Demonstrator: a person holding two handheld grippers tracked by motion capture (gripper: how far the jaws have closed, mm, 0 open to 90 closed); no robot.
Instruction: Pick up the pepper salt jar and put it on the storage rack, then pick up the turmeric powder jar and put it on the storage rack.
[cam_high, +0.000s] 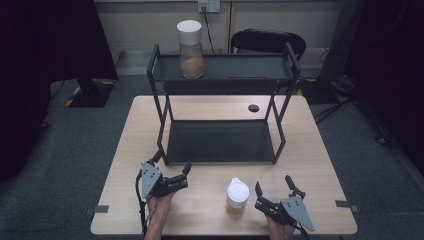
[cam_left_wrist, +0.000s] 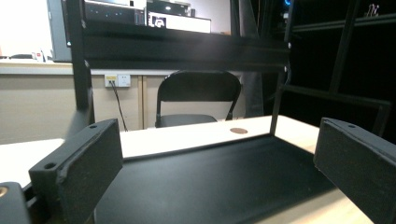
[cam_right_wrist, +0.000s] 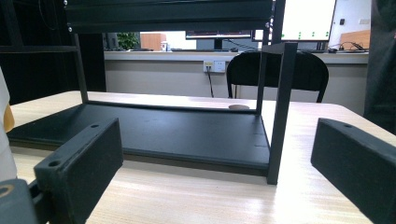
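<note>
On the near part of the wooden table (cam_high: 125, 165) a jar with a white lid (cam_high: 237, 197) stands upright, holding a yellowish-brown filling in its lower part; it sits between the two grippers, much closer to the right one and just beside that gripper's nearer jaw, though whether they touch cannot be told. The right gripper (cam_high: 273, 190) lies low over the near right of the table with its jaws spread apart and nothing between them; in the right gripper view (cam_right_wrist: 212, 163) both black jaws rise at the sides with bare tabletop between them, and the jar (cam_right_wrist: 5, 144) shows as a pale sliver at the far left edge. The left gripper (cam_high: 172, 165) rests at the near left, well apart from the jar, its jaws likewise spread and empty; one jaw reaches toward the front left leg of the black two-tier rack (cam_high: 220, 142), and in the left gripper view (cam_left_wrist: 219, 163) the rack's lower shelf (cam_left_wrist: 210, 177) stretches away between the jaws. A second jar (cam_high: 190, 48), with the same white lid and brownish contents, stands upright at the left end of the rack's upper shelf; behind the table stands a black folding chair (cam_high: 267, 40)
</note>
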